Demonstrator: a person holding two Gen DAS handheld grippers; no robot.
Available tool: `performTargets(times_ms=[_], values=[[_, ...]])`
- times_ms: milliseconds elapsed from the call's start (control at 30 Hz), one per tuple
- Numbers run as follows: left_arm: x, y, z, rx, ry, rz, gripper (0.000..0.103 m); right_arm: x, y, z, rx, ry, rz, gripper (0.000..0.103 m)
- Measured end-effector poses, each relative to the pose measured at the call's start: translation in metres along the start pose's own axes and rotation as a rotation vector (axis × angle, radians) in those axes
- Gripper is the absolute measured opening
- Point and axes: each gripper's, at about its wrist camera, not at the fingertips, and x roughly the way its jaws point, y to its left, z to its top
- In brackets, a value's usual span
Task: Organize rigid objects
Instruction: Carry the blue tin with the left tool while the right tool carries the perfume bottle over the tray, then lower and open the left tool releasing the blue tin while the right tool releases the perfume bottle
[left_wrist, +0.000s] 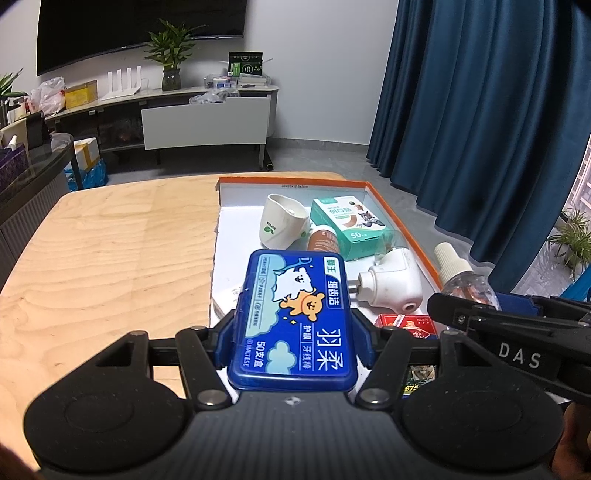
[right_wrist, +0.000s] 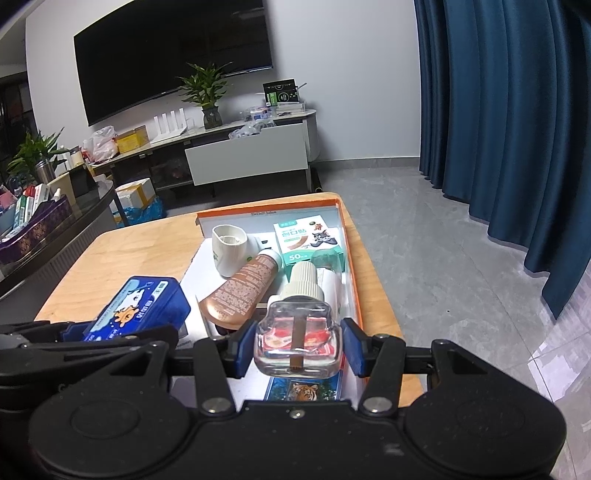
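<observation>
1. The left gripper (left_wrist: 291, 332) clamps a blue floss-pick case (left_wrist: 293, 321) between its pads; the lid reads "50支/盒" and "MALTESE".
2. The right gripper (right_wrist: 295, 345), marked "DAS" on its side, holds a clear glass bottle (right_wrist: 297, 336) with a ribbed cream cap, pads pressed on both sides.
3. Both items hang over the orange-rimmed tray (left_wrist: 391, 210) on the wooden table (left_wrist: 110, 258).
4. In the tray: red playing-card box (left_wrist: 406, 323), white plug-in vaporizer (left_wrist: 391, 282), brown tube (right_wrist: 240, 288).
5. Farther in: green plaster box (left_wrist: 347, 227) marked "50", white cup (left_wrist: 282, 225).
</observation>
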Motion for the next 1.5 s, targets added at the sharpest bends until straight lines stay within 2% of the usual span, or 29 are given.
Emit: performTargets(times_ms=[900,1233,1300,1400,1500], values=[[0.002,0.003,-0.002,-0.005,0.006,0.000,0.063,0.003,0.004,-0.002,-0.017,0.013,0.013,0.060],[0.008,0.005,-0.001,-0.020,0.014,-0.010,0.063,0.011,0.003,0.004,-0.005,0.041,0.009,0.062],[0.009,0.004,0.000,-0.022,0.014,-0.016,0.063,0.011,0.003,0.008,0.009,0.015,-0.009,0.064],[0.010,0.002,0.001,-0.022,0.013,-0.043,0.063,0.005,-0.002,0.015,0.053,-0.035,0.001,0.077],[0.013,-0.004,0.001,-0.013,0.010,-0.084,0.063,-0.006,-0.004,0.020,0.069,-0.095,-0.010,0.078]])
